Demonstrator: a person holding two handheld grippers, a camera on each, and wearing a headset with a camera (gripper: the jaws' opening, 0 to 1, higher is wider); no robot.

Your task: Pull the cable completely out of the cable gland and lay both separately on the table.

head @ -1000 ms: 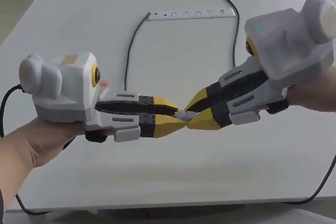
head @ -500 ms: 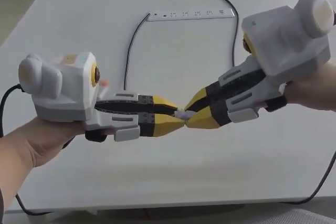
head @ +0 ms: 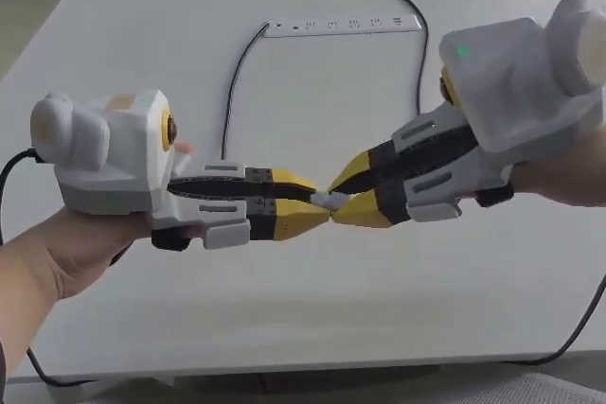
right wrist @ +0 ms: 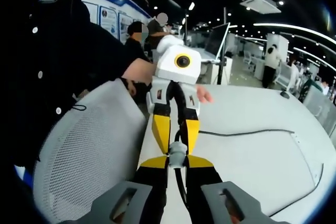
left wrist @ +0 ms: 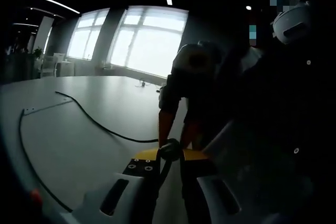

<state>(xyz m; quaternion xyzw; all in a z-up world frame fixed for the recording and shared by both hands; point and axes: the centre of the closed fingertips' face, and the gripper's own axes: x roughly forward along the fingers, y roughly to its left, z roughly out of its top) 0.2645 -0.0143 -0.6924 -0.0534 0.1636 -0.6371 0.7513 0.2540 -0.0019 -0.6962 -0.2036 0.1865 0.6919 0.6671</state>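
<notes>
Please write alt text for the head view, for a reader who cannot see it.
The hand-held left gripper and right gripper meet tip to tip above a white table, both gripping a small white cable gland. A power strip lies behind.

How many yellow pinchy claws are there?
2. The left gripper is on the left in the head view, the right gripper on the right. Their yellow tips meet at the small white cable gland above the table. None seem hidden.

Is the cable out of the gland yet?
Not out, as far as I can see: in the right gripper view the black cable runs straight out of the gland.
</notes>
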